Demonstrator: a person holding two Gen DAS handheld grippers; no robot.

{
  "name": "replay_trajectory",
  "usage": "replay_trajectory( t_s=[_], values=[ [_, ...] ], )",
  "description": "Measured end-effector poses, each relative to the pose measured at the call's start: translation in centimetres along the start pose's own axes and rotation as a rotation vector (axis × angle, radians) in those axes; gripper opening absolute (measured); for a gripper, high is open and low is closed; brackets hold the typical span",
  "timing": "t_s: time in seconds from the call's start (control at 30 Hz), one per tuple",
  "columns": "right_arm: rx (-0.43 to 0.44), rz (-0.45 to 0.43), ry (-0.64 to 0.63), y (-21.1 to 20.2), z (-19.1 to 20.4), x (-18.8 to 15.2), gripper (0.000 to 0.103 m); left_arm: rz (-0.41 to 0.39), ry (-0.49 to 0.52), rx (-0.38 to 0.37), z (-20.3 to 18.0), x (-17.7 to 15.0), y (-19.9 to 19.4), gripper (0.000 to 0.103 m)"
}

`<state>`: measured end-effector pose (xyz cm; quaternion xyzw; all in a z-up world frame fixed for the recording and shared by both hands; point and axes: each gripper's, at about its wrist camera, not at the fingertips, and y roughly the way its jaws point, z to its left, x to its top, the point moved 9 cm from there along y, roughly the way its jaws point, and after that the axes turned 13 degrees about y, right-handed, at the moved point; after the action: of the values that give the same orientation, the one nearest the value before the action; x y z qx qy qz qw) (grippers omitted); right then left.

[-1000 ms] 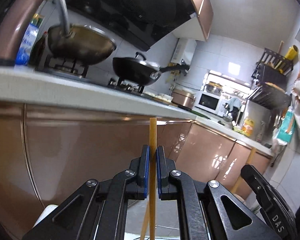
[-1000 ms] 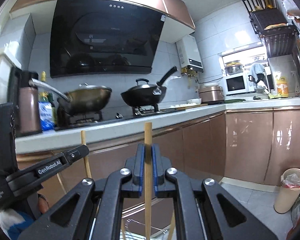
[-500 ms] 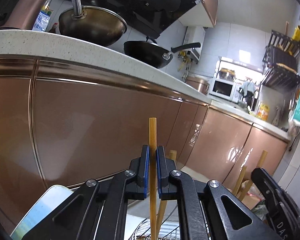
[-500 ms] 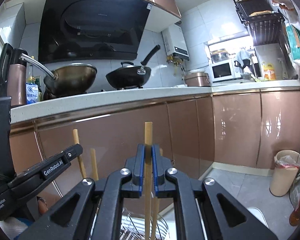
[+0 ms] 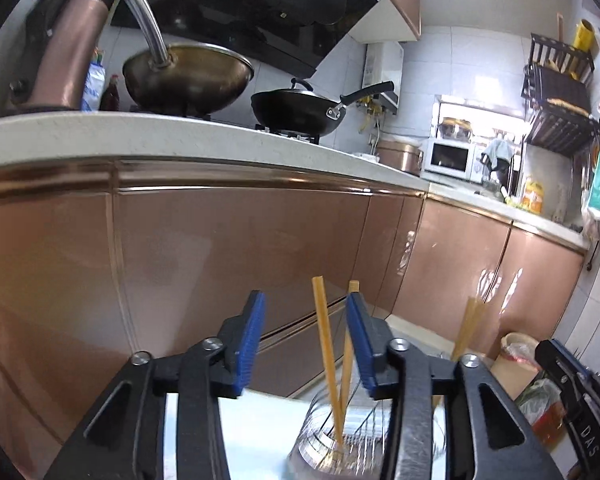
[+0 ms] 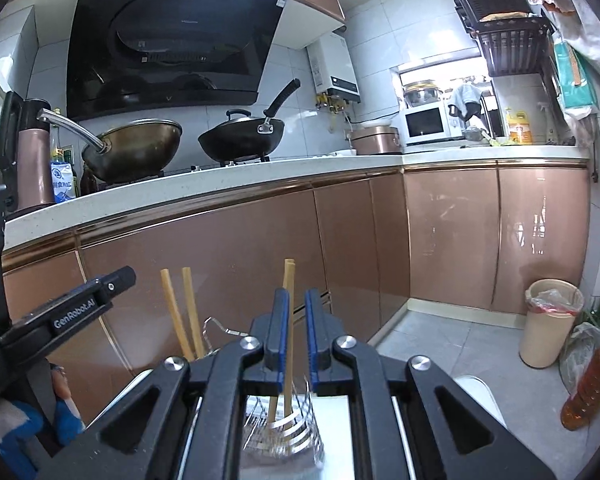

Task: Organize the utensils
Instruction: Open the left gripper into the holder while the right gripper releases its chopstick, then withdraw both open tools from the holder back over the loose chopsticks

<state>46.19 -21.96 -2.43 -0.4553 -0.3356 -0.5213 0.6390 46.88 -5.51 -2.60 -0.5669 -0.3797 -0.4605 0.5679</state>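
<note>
Low in both frames, chopsticks [image 5: 327, 344] stand in a wire holder [image 5: 320, 440]. Left gripper [image 5: 306, 344], jaws just opened, stands spread around them untouching. Right gripper [image 6: 296, 336] looks slightly parted, its chopstick [image 6: 289, 320] between the pads; grip unclear.

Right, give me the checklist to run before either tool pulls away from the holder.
1. Left tool has let go: ok. Its jaws have just been opening, and the left chopstick stands between them unpressed.
2. Left chopstick is down in the wire holder: ok, leaning against another one there.
3. Right chopstick is released: not ok, the right tool is shut on it.
4. Right chopstick's lower end is inside the holder: ok.
5. It reaches the holder's bottom: cannot tell, blurred.
</note>
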Motion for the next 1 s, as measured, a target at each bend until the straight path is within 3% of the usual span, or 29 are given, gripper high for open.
replay_trajectory(
  t_s=[0.13,0.27,0.6,0.83,1.0],
  values=[
    [-0.025,0.043,-0.003,-3.0,0.0,-1.0,0.013,0.048,0.048,0.033,0.7,-0.7,-4.0,0.05],
    [-0.062,0.1,-0.007,-5.8,-0.4,-2.7,0.027,0.076,0.087,0.064,1.6,-1.8,-7.7,0.053],
    [-0.118,0.189,0.0,-11.8,-1.0,-5.7,0.028,0.102,0.134,0.072,2.7,-3.8,-14.9,0.055],
    [-0.14,0.226,-0.004,-14.8,-1.5,-6.5,0.028,0.118,0.145,0.063,3.5,-4.6,-17.3,0.055],
    [-0.148,0.314,0.019,-15.2,-2.1,-7.1,0.028,0.224,0.127,-0.007,4.6,-6.3,-16.9,0.055]
  ],
)
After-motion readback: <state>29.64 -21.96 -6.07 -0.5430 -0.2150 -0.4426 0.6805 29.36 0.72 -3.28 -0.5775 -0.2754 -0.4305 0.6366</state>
